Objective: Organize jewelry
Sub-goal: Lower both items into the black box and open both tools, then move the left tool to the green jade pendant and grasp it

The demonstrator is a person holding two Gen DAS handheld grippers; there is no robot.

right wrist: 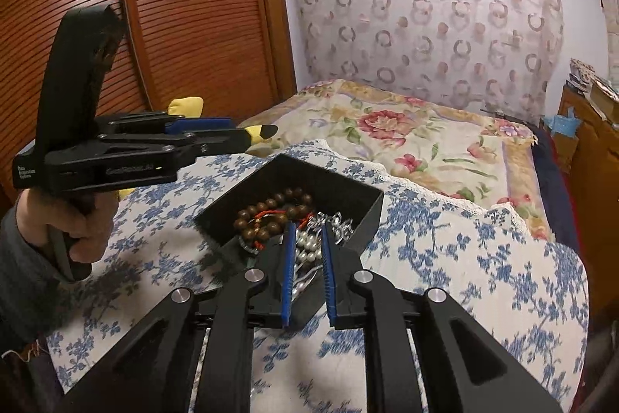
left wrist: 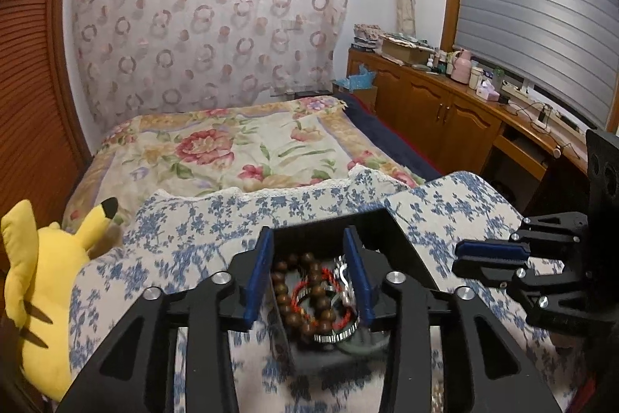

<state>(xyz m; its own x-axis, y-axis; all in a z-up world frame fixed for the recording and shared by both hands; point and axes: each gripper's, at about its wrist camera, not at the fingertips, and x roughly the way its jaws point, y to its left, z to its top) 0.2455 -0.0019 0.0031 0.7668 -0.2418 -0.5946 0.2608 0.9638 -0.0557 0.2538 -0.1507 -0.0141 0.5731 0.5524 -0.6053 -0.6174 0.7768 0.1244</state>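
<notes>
Presently, left gripper (left wrist: 311,271): fingers spread apart, hovering over the open black box (left wrist: 402,250); nothing between the pads.
Right gripper (right wrist: 306,268): fingers parted by a narrow gap, tips over the near end of the box, astride the pearl strand (right wrist: 307,250); whether the pads touch it cannot be told.
Right gripper as seen by the left wrist camera: side-on, so its 2 blue pads appear pressed close; the gap is hidden from that angle.
Black box: open-topped, resting on the blue-flowered cloth (right wrist: 483,258).
Jewelry, location: all inside the box, heaped together.
Jewelry, appearance: brown wooden bead bracelet (left wrist: 305,297) with red cord, a silver band beneath it, silver chain links (right wrist: 340,225), white pearls.
Risk 1: strands overlap, so lifting 1 piece probably drags a neighbour out.
Risk 2: round beads may slip from flat pads.
Risk 3: a downward push could tip the light box on soft cloth.
Surroundings: floral bedspread (left wrist: 232,146) beyond; yellow plush toy (left wrist: 42,281) at the left.
</notes>
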